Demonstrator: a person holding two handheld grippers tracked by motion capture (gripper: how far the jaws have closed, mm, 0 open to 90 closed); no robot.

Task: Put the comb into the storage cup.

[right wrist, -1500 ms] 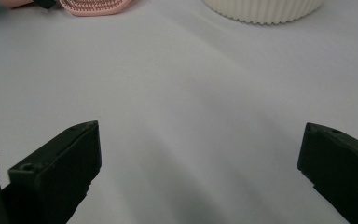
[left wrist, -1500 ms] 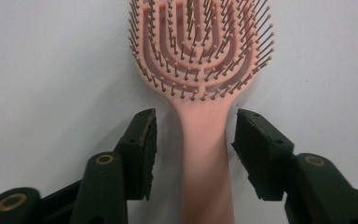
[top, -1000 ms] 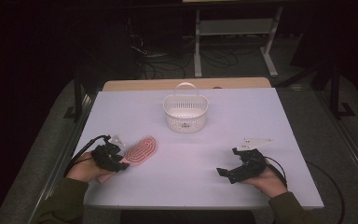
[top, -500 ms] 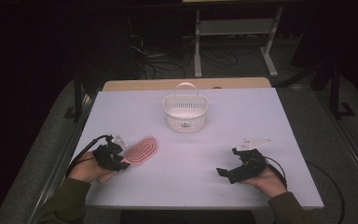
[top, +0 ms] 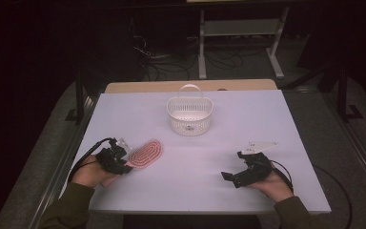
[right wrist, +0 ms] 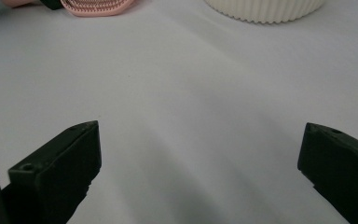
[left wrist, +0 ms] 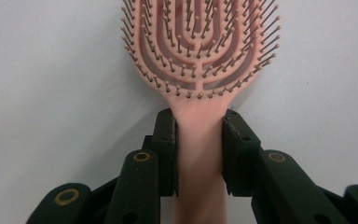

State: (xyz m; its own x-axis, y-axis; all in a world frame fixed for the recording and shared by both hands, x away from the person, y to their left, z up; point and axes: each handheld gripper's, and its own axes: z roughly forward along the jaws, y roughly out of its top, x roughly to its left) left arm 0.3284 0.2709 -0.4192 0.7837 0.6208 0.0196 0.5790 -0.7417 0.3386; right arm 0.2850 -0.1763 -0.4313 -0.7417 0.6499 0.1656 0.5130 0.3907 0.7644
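Left gripper view: left gripper fingers, just closing in, clamp the smooth handle of the pink hairbrush; ball-tipped bristles up, slotted head, tip cut off. High view places the brush flat on the white table, front left, apart from the perforated white basket. Right gripper spread wide, holding nothing; basket's ribbed wall cropped there.

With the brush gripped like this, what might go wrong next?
The left gripper has just been closing; its fingers clamp only the narrow handle of the pink hairbrush, so the heavier head may pivot or sag when lifted. The white basket looks light and could tip or slide if the brush knocks its rim.
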